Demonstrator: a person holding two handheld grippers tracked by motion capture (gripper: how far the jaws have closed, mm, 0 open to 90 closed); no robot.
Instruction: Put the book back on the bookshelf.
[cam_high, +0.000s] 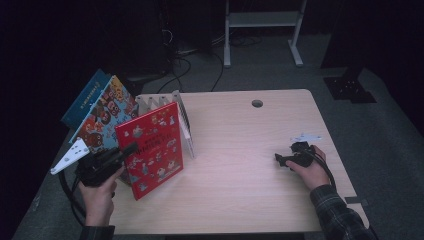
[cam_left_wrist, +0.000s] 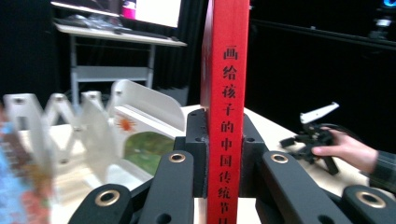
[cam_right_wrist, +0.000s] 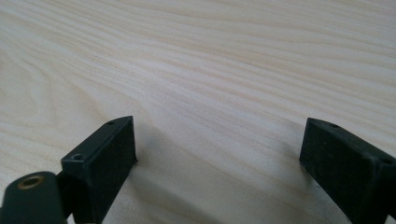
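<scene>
On a pale wooden table (cam_high: 240, 150) in a dark room, the left gripper (cam_left_wrist: 223, 154) clamps a red book (cam_high: 150, 147) upright beside the white rack (cam_high: 162, 102), while the right gripper (cam_right_wrist: 217, 158) rests wide open and empty; a slack pinch could topple the book.

Your left gripper (cam_high: 131, 149), at eight o'clock, points toward two o'clock, jaws clamped narrow. Your right gripper (cam_high: 278, 158), at four o'clock, rests low with jaws spread wide.

In the left gripper view the red book (cam_left_wrist: 225, 93) runs off the top and bottom edges, its lowest spine characters cut. At nine o'clock, the picture books' (cam_left_wrist: 18, 177) covers blur into colour. The white folding rack (cam_left_wrist: 100, 126) hides its own base.
</scene>
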